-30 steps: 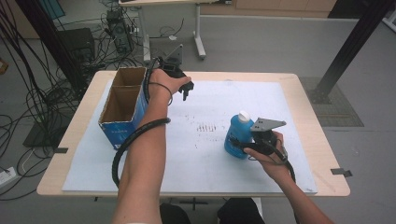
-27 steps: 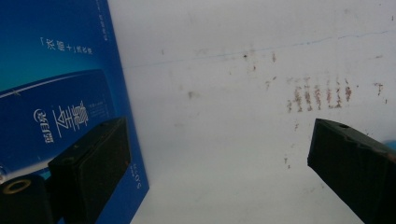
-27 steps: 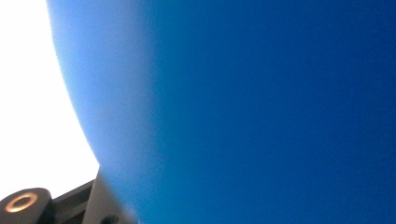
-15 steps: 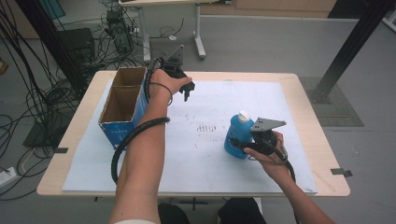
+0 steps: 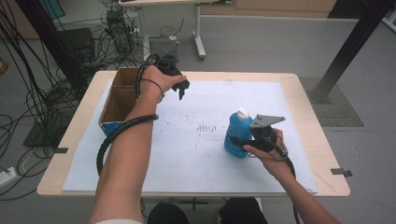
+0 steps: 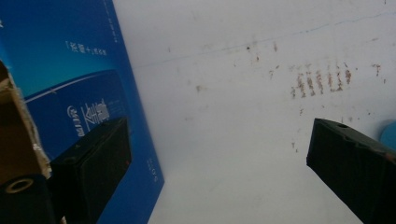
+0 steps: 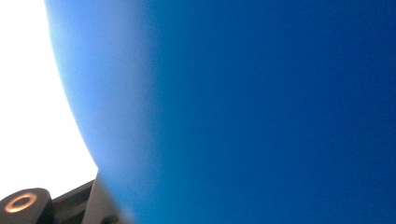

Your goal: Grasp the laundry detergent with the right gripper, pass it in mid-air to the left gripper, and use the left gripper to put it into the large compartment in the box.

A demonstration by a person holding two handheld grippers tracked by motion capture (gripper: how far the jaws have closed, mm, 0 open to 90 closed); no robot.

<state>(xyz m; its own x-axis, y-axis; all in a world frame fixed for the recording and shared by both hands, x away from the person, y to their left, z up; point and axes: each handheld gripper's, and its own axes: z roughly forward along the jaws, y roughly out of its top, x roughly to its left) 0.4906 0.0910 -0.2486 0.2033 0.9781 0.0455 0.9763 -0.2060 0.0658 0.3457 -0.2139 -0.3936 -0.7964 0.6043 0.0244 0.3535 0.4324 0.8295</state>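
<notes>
R gripper [image 5: 243, 142] on blue bottle [image 5: 236, 133]

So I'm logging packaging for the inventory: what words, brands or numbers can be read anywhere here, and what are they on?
Blue printed side of the open brown cardboard box: a white round logo with large white characters, and a smaller white line above, all too blurred to quote.
Blue plastic bottle with a white cap: no label readable; blurred in the right gripper view.
White paper sheet covering the wooden table: brown smudge marks, not text.
</notes>
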